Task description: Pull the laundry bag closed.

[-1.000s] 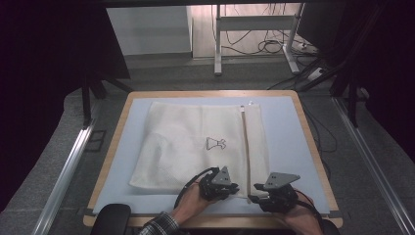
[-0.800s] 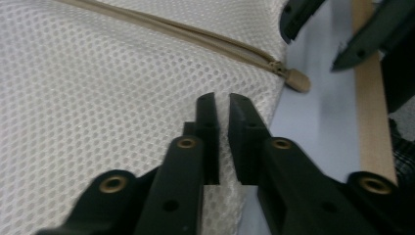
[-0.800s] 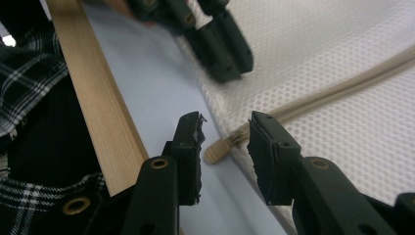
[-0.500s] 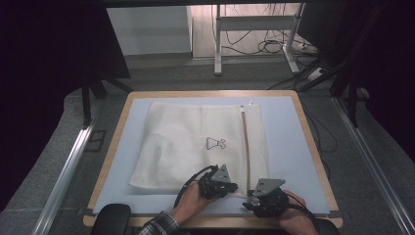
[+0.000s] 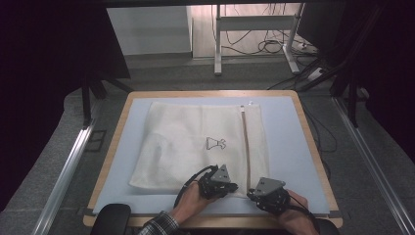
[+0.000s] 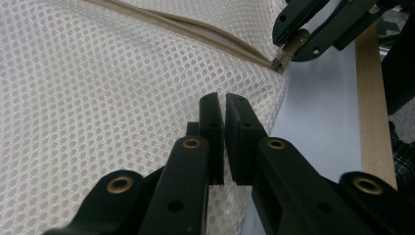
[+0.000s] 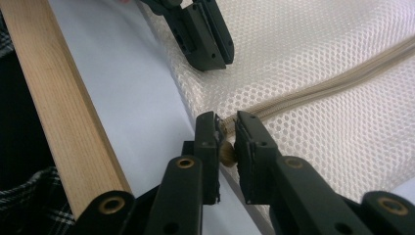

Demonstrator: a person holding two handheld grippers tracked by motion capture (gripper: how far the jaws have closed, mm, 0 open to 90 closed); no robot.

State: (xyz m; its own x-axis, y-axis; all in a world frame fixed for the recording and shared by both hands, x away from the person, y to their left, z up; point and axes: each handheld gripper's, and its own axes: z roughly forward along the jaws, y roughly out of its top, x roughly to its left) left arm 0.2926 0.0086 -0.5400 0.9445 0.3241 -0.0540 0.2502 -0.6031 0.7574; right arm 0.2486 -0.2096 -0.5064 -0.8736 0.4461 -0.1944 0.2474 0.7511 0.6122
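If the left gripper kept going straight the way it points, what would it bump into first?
Most likely the mesh bag: the left gripper sits low over its near edge, jaws almost closed. Farther along lies the zipper, though depth is hard to judge.

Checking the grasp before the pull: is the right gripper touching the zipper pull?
Touching: in the right gripper view, the right gripper clamps the zipper pull.

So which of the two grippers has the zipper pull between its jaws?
The right gripper: the brass zipper pull sits between its jaws. The left gripper pinches only the mesh bag.
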